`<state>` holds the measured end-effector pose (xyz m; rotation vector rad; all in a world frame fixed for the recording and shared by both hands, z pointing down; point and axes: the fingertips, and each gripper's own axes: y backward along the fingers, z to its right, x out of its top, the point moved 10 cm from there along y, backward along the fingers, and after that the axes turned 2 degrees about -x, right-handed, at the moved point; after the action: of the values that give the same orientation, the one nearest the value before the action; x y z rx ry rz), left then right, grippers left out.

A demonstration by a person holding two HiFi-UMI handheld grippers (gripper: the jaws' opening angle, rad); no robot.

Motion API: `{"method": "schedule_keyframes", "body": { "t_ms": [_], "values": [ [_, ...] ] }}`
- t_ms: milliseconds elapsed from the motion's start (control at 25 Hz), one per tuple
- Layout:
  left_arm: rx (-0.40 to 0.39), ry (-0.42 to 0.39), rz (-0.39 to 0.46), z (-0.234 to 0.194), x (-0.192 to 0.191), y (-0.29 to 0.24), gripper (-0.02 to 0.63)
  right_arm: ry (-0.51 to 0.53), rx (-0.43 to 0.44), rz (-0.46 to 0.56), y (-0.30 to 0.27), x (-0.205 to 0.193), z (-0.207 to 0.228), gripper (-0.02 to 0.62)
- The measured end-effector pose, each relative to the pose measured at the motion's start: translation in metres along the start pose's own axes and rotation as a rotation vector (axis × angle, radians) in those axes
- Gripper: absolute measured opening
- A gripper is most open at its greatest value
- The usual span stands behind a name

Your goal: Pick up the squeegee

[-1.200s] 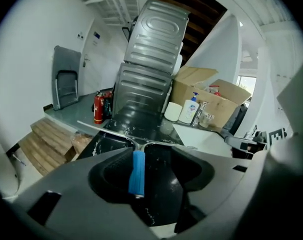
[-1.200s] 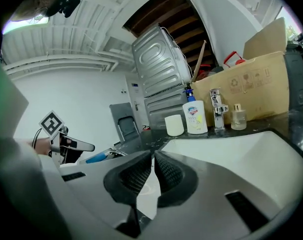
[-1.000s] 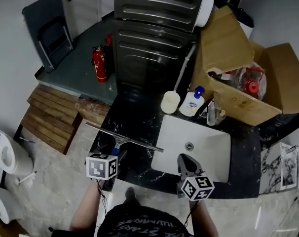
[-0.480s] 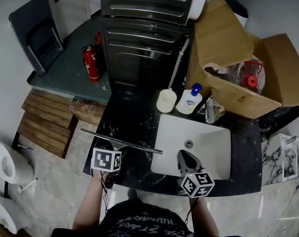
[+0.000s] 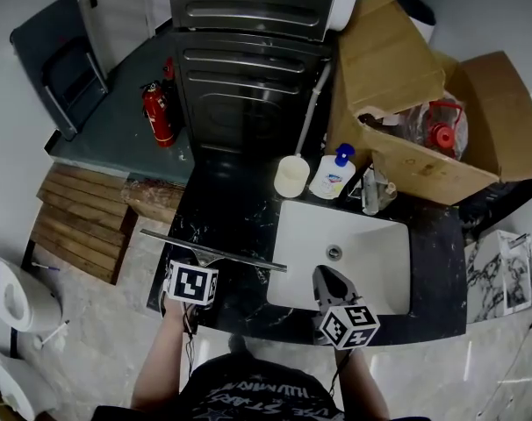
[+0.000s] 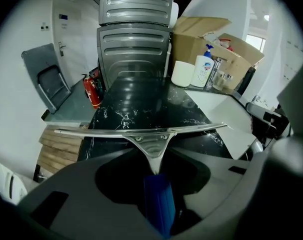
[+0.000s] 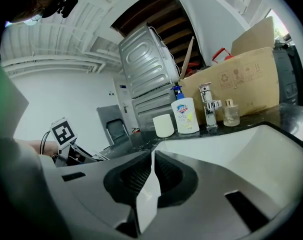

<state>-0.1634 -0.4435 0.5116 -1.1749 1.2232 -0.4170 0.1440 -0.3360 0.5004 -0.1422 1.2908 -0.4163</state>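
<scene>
The squeegee lies on the black marble counter, with its long metal blade crosswise near the front edge. Its blue handle points back towards me. My left gripper points steeply down over that handle. Its jaws are closing and the handle sits between them, with the dark pads against its sides. My right gripper hovers over the front rim of the white sink. It is shut with nothing in it, and its pads meet.
Behind the sink stand a white cup, a soap pump bottle and a faucet. An open cardboard box fills the back right. A steel machine rises behind the counter. A fire extinguisher and wooden slats are on the floor to the left.
My left gripper has come down over the squeegee's blue handle, which now shows less in the head view. The right gripper has stayed at the sink's front rim.
</scene>
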Motion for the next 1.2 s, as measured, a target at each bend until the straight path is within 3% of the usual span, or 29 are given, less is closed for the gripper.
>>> {"method": "schedule_keyframes", "body": {
  "t_ms": [520, 960, 1200],
  "values": [
    [-0.001, 0.022, 0.138, 0.002, -0.003, 0.017, 0.163, 0.017, -0.018, 0.023, 0.028, 0.006, 0.008, 0.049],
    [-0.002, 0.04, 0.29, 0.015, 0.001, 0.066, 0.16, 0.048, 0.007, 0.056, 0.058, 0.011, 0.009, 0.049],
    [0.003, 0.005, 0.387, 0.041, -0.008, 0.101, 0.158, 0.063, 0.029, 0.061, 0.08, 0.009, 0.01, 0.049]
  ]
}}
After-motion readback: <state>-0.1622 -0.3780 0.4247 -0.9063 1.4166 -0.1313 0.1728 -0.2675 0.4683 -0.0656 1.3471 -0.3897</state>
